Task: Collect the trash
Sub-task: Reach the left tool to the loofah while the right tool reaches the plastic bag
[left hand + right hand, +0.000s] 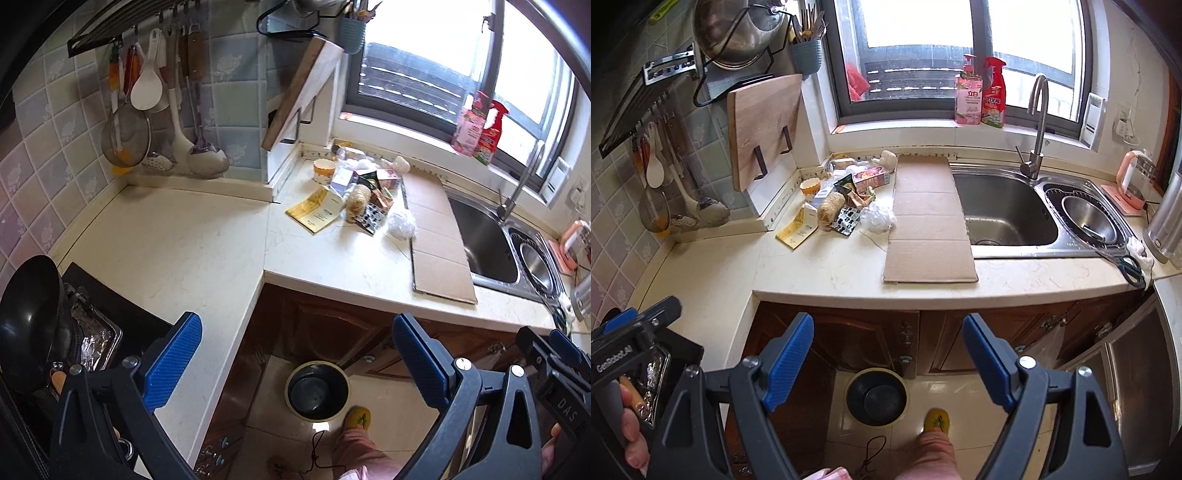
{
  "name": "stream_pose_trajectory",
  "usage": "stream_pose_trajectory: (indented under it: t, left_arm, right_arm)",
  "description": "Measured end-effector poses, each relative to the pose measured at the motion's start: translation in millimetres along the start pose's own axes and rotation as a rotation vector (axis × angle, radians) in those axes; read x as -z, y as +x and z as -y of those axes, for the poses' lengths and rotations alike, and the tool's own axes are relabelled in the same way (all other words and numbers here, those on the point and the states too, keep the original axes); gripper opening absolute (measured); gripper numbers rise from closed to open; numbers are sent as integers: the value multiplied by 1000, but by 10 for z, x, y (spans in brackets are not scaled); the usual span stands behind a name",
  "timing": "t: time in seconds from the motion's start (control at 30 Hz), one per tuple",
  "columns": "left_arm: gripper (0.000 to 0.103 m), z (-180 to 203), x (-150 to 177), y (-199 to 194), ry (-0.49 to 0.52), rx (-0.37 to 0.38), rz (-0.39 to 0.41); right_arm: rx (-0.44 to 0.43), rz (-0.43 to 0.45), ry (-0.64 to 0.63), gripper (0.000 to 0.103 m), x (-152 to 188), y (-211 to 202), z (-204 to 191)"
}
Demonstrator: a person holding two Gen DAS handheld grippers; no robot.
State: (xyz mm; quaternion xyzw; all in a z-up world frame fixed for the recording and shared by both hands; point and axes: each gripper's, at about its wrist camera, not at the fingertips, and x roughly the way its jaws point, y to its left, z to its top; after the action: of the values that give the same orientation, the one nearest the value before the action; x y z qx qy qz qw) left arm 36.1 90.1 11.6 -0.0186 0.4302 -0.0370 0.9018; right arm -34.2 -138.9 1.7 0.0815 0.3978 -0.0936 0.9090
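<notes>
Both grippers, left [295,354] and right [888,354], jaws released, above seemingly empty bin [877,397].

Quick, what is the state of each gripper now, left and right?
Left gripper: open, holding nothing.
Right gripper: open, holding nothing.

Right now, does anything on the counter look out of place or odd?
Yes: a heap of mixed wrappers and packets clutters the counter's back corner, and a flattened brown cardboard sheet overhangs the left edge of the steel sink.
</notes>
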Motion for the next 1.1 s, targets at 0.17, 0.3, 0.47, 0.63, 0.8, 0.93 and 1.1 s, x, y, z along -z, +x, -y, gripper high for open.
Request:
stream_pose_trajectory:
  t: [0.17, 0.3, 0.47, 0.63, 0.8, 0.93, 1.1]
  left_arm:
    - [102, -12, -208, 278, -63, -73, -23]
    - [102, 78, -464, 628, -105, -147, -57]
    - [102, 370, -832, 1228, -103, -145, -131]
    - [102, 780, -1199, 1951, -42, -126, -181]
    - [102, 1070, -1495, 2601, -19, -90, -239]
    - [102, 1171, -1700, 3013, -31, -65, -274]
    - [101, 1184, -1823, 3375, -72, -48, -322]
  right_arm:
    - [-57, -23, -34, 84, -414, 438, 81]
    - [-109, -53, -88, 84, -787, 892, 123]
    - [-167, -120, -143, 84, -1218, 1599, 217]
    - [-195, -192, -167, 82, -1504, 2333, 363]
    - [-244, -270, -192, 78, -1624, 2934, 377]
    - [-276, -303, -232, 77, -1640, 3217, 270]
    - [-315, -350, -262, 75, -1639, 3510, 141]
